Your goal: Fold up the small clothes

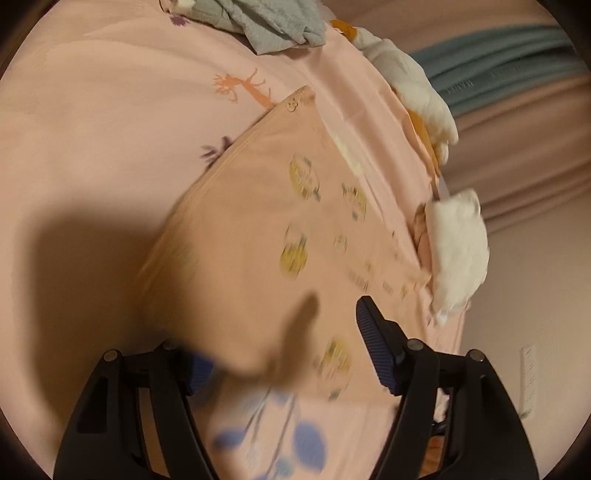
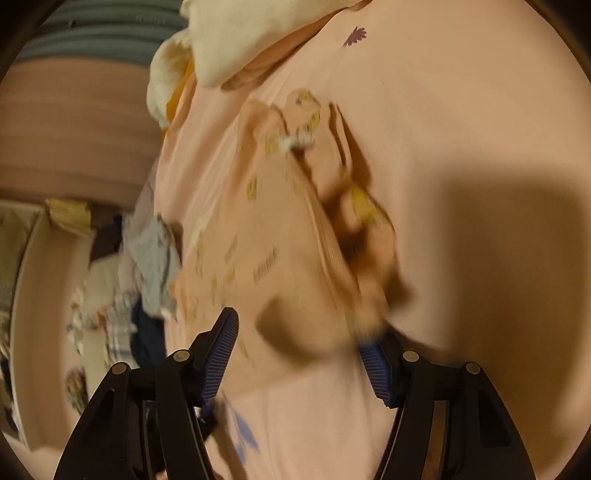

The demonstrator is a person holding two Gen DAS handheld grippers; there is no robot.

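Observation:
A small pink garment point(image 1: 258, 229) with yellow printed figures lies spread on the pink bedsheet point(image 1: 92, 92). My left gripper point(image 1: 280, 350) is open just above its near edge; the cloth hides the left fingertip. In the right wrist view the same garment point(image 2: 266, 236) is blurred, with one side bunched and folded over. My right gripper point(image 2: 299, 350) is open over its near end, and cloth covers the tip of the right finger point(image 2: 376, 373).
A grey garment point(image 1: 266, 22) lies at the far end of the bed. White and orange clothes point(image 1: 417, 92) and a folded white piece point(image 1: 458, 251) lie along the bed's right edge. A pile of clothes point(image 2: 147, 273) sits off the bed in the right wrist view.

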